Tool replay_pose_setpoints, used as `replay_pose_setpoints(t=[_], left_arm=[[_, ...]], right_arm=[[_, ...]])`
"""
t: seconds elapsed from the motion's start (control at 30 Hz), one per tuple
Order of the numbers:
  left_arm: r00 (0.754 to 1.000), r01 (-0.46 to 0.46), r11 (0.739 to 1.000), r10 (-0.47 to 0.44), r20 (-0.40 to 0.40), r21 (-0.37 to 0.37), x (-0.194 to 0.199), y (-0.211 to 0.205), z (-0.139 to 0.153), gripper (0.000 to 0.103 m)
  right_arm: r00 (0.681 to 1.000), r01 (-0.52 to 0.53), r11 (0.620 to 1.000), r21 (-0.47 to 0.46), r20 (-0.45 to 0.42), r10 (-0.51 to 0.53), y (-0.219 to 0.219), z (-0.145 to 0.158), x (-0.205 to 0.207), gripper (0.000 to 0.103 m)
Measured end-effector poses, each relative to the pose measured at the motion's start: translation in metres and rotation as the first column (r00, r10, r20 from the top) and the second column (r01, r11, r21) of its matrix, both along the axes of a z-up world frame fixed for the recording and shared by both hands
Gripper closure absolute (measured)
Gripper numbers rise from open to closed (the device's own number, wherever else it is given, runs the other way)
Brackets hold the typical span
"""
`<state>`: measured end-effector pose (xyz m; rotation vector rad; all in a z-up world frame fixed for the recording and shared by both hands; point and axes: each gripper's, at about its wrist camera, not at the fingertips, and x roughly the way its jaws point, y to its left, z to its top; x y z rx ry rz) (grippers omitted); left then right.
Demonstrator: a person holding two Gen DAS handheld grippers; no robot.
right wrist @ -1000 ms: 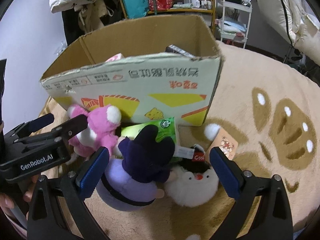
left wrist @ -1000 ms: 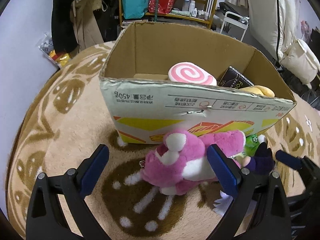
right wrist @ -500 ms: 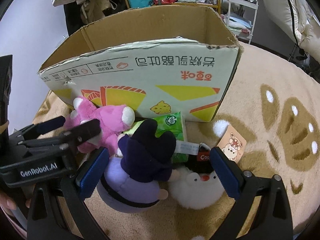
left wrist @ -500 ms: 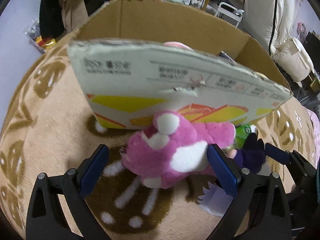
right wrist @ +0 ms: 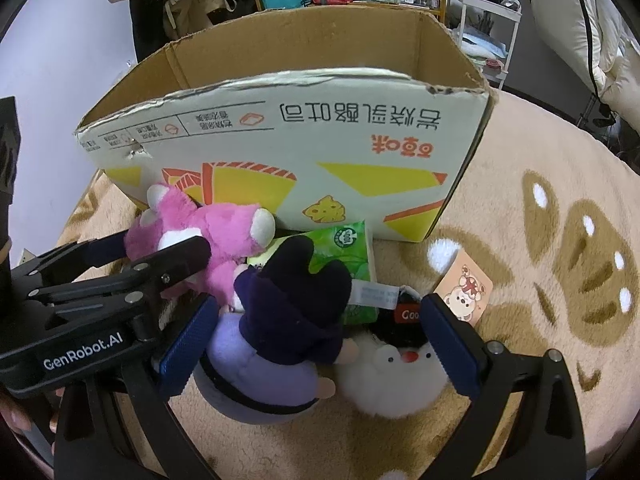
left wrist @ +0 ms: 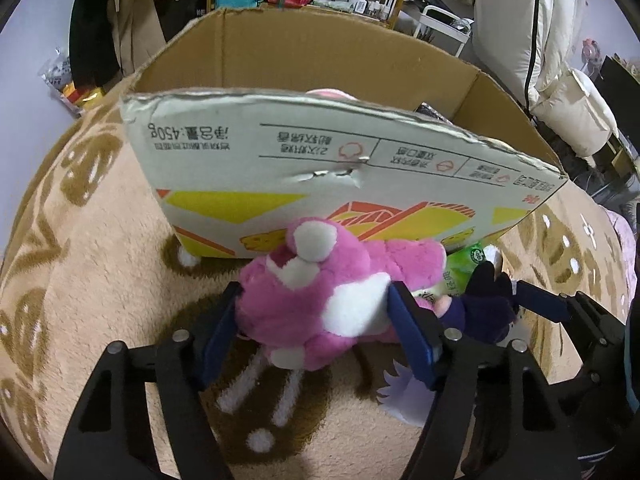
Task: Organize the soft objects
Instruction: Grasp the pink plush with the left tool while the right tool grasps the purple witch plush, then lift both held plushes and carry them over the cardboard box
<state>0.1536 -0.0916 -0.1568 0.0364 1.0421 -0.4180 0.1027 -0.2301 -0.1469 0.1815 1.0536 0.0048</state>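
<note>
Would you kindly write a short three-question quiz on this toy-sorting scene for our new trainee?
1. True or false: the left gripper has its pads against the sides of the pink plush bear.
2. What lies between the open fingers of the right gripper?
A. only the green tissue pack
B. the purple plush in a dark hat and the white penguin plush
C. nothing
3. Fill in: the pink plush bear lies on the rug, in front of the ______.

Key
1. True
2. B
3. cardboard box
</note>
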Motion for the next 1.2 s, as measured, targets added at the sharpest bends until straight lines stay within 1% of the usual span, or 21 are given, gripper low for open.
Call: replay_pose_setpoints(t=[0.1, 0.13, 0.17, 0.2, 0.27, 0.3, 0.33, 0.37, 0.4, 0.43, 0.5, 0.6, 0.63, 0.7, 0.8, 0.97, 1.0, 1.03, 1.2], left_arm=[[1.000, -0.010, 1.000, 0.010, 0.002, -0.001, 0.001, 0.001, 0.003, 0.033], [1.000, -0.019, 1.000, 0.019, 0.006, 0.001, 0.001, 0.002, 0.004, 0.033], [1.000, -0.029, 1.000, 0.029, 0.013, 0.004, 0.000, 0.003, 0.005, 0.033], [0.999, -0.037, 0.999, 0.037, 0.017, 0.005, 0.001, 0.005, 0.007, 0.033], [0.998, -0.054, 0.999, 0.054, 0.022, 0.001, 0.000, 0.010, 0.010, 0.033], [0.998, -0.060, 0.998, 0.060, 0.023, -0.001, 0.000, 0.016, 0.013, 0.034], [0.997, -0.068, 0.998, 0.068, 0.027, 0.000, 0.000, 0.018, 0.014, 0.034], [0.997, -0.073, 0.997, 0.073, 0.030, 0.000, -0.001, 0.020, 0.015, 0.036], [0.996, -0.079, 0.997, 0.079, 0.034, 0.002, -0.002, 0.021, 0.016, 0.039], [0.996, -0.083, 0.997, 0.083, 0.038, 0.002, -0.003, 0.022, 0.017, 0.040], [0.995, -0.091, 0.996, 0.090, 0.046, 0.003, -0.005, 0.025, 0.020, 0.046], [0.994, -0.094, 0.996, 0.094, 0.049, -0.001, -0.007, 0.030, 0.022, 0.059], [0.994, -0.098, 0.995, 0.098, 0.044, -0.009, -0.007, 0.032, 0.023, 0.060], [0.994, -0.104, 0.994, 0.104, 0.040, -0.020, -0.007, 0.034, 0.024, 0.065], [0.993, -0.101, 0.995, 0.102, 0.053, -0.015, -0.009, 0.034, 0.027, 0.066], [0.992, -0.088, 0.996, 0.088, 0.095, 0.000, -0.020, 0.031, 0.036, 0.070], [0.991, -0.087, 0.996, 0.086, 0.102, 0.002, -0.022, 0.031, 0.038, 0.070], [0.990, -0.088, 0.996, 0.086, 0.108, 0.005, -0.024, 0.032, 0.040, 0.070], [0.982, -0.082, 0.996, 0.076, 0.173, 0.028, -0.039, 0.030, 0.055, 0.072]], right_arm=[[1.000, 0.003, 1.000, 0.004, -0.001, -0.003, -0.001, 0.001, 0.000, 0.000], [1.000, 0.004, 1.000, 0.004, 0.000, -0.004, -0.001, 0.001, -0.001, 0.002], [1.000, 0.004, 1.000, 0.007, 0.003, -0.004, -0.001, 0.002, -0.002, 0.006], [1.000, 0.002, 1.000, 0.012, 0.007, -0.002, -0.002, 0.003, -0.003, 0.008], [1.000, -0.009, 1.000, 0.026, 0.014, 0.009, -0.002, 0.004, -0.006, 0.016], [1.000, -0.013, 0.999, 0.030, 0.017, 0.013, -0.002, 0.004, -0.007, 0.019], [1.000, -0.021, 0.999, 0.040, 0.020, 0.021, -0.001, 0.005, -0.008, 0.026], [0.999, -0.028, 0.998, 0.049, 0.023, 0.027, 0.000, 0.006, -0.009, 0.037], [0.999, -0.038, 0.997, 0.064, 0.026, 0.036, 0.001, 0.007, -0.009, 0.040], [0.999, -0.049, 0.995, 0.086, 0.023, 0.048, 0.002, 0.007, -0.009, 0.040], [0.998, -0.051, 0.996, 0.076, 0.032, 0.049, 0.004, 0.008, -0.010, 0.042], [0.998, -0.040, 0.996, 0.081, 0.048, 0.036, 0.002, 0.012, -0.014, 0.053], [0.998, -0.037, 0.996, 0.083, 0.053, 0.032, 0.000, 0.012, -0.015, 0.059], [0.998, -0.031, 0.996, 0.087, 0.063, 0.026, -0.003, 0.015, -0.019, 0.059], [0.997, -0.034, 0.996, 0.082, 0.071, 0.028, -0.002, 0.018, -0.024, 0.059], [0.992, -0.033, 0.999, 0.036, 0.123, 0.028, 0.001, 0.031, -0.031, 0.061], [0.990, -0.025, 0.999, 0.035, 0.138, 0.020, -0.002, 0.035, -0.033, 0.065], [0.989, -0.021, 0.999, 0.035, 0.147, 0.016, -0.004, 0.037, -0.033, 0.066], [0.980, 0.012, 0.999, 0.035, 0.197, -0.018, -0.013, 0.051, -0.040, 0.066]])
